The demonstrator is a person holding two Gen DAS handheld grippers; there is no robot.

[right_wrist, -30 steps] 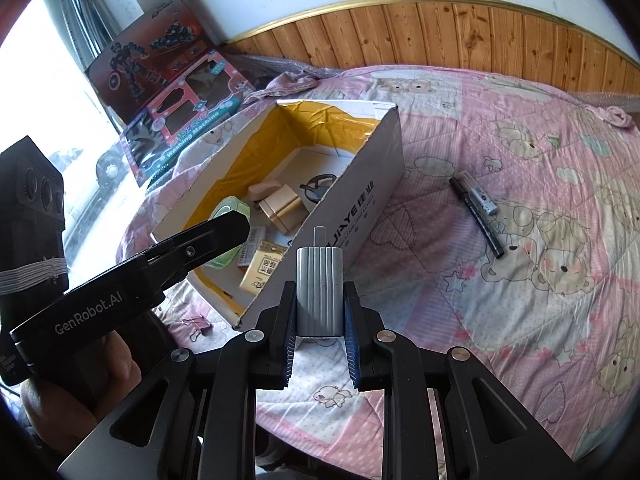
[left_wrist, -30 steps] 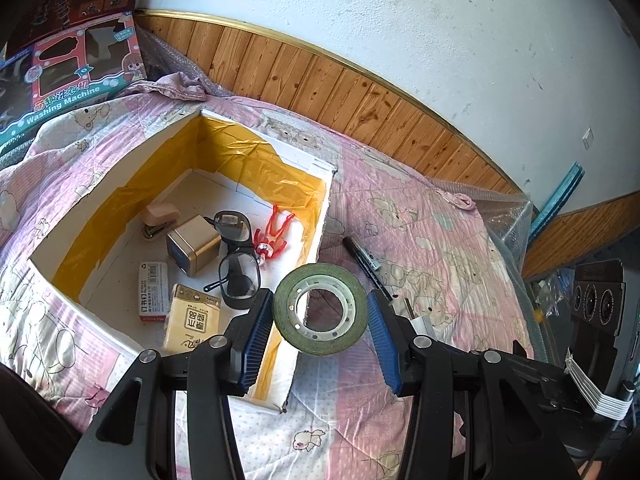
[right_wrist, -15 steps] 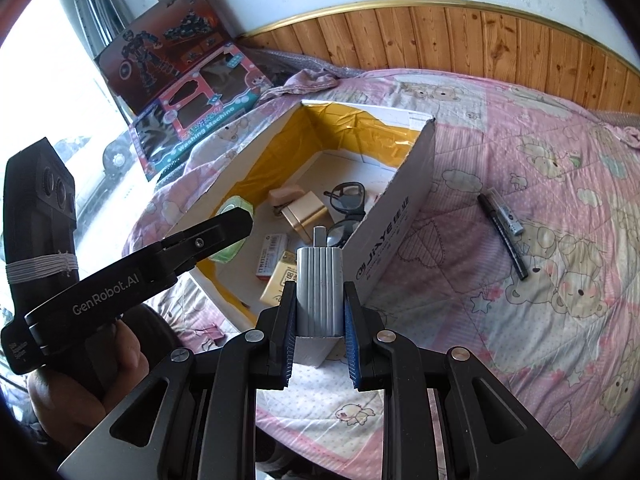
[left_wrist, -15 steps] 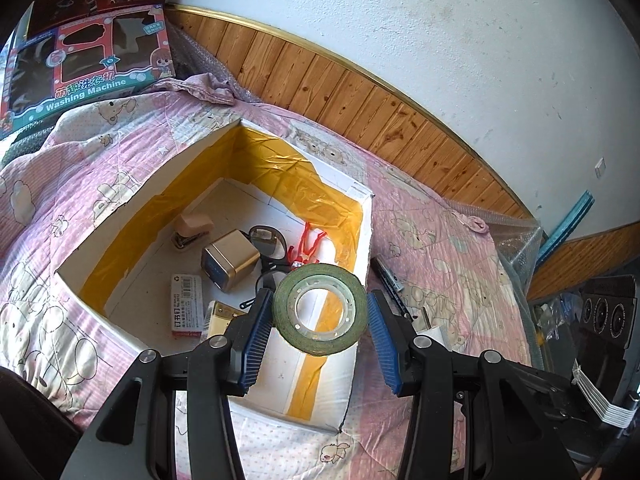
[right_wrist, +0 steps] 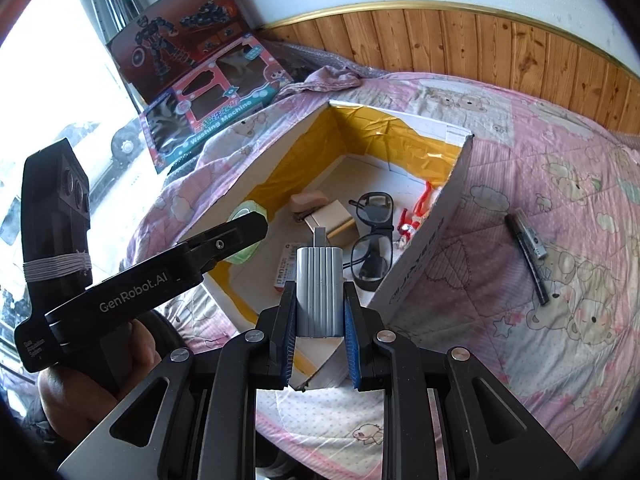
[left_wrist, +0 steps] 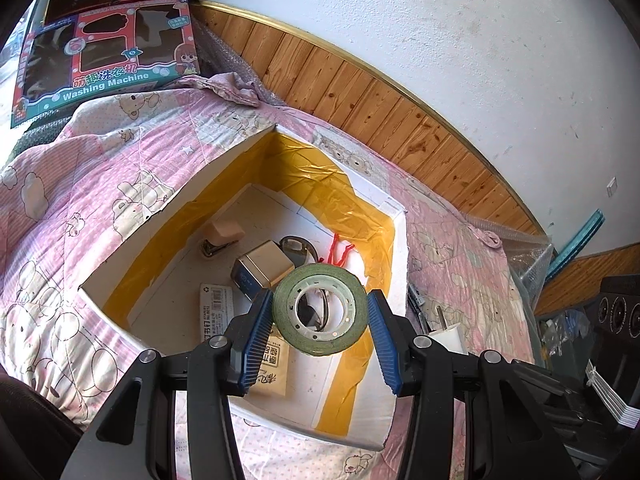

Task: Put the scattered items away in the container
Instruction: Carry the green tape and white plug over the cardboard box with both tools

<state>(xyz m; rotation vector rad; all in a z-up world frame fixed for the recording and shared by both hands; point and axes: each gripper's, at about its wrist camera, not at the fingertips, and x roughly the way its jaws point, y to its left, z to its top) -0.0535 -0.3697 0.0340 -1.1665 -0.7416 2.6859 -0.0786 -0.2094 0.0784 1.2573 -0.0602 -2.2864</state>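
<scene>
Tape roll (left_wrist: 320, 309), clamped by its rim in the left hand-held gripper (left_wrist: 319, 334), hangs above the open box (left_wrist: 394, 264), while the right hand-held gripper (right_wrist: 320, 342) pinches a ribbed grey block (right_wrist: 320, 291) over its near corner, both poised, I judge, for dropping inside.

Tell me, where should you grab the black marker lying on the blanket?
Probably around its middle, coming straight down from above. The black marker lies flat and alone on the pink blanket, long and thin, so the fingers should close across its narrow width.
</scene>
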